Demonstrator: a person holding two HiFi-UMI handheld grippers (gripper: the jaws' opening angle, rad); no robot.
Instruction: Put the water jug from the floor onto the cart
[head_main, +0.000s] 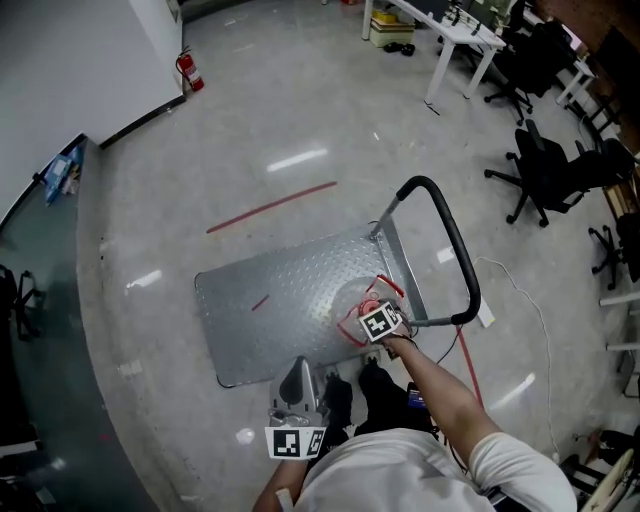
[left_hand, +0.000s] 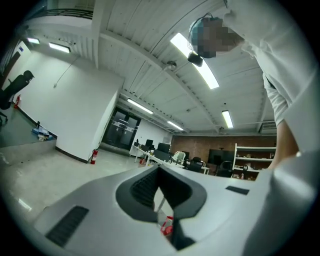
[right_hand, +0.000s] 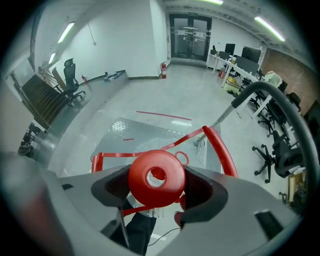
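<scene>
The water jug (head_main: 358, 300) is clear plastic with a red cap (right_hand: 156, 178) and a red carry handle (right_hand: 220, 145). My right gripper (head_main: 373, 313) is shut on its cap and neck from above, holding it over the near right end of the metal cart (head_main: 290, 290), close to the cart's black push handle (head_main: 455, 245). Whether the jug's bottom touches the deck I cannot tell. In the right gripper view the cart deck (right_hand: 150, 131) shows below the jug. My left gripper (head_main: 298, 385) is near my body, pointing upward, jaws together with nothing between them.
A red tape line (head_main: 272, 206) marks the floor beyond the cart. Office chairs (head_main: 545, 170) and desks (head_main: 455, 35) stand at the right and back. A white cable (head_main: 520, 290) lies right of the cart. A fire extinguisher (head_main: 188, 70) stands by the far wall.
</scene>
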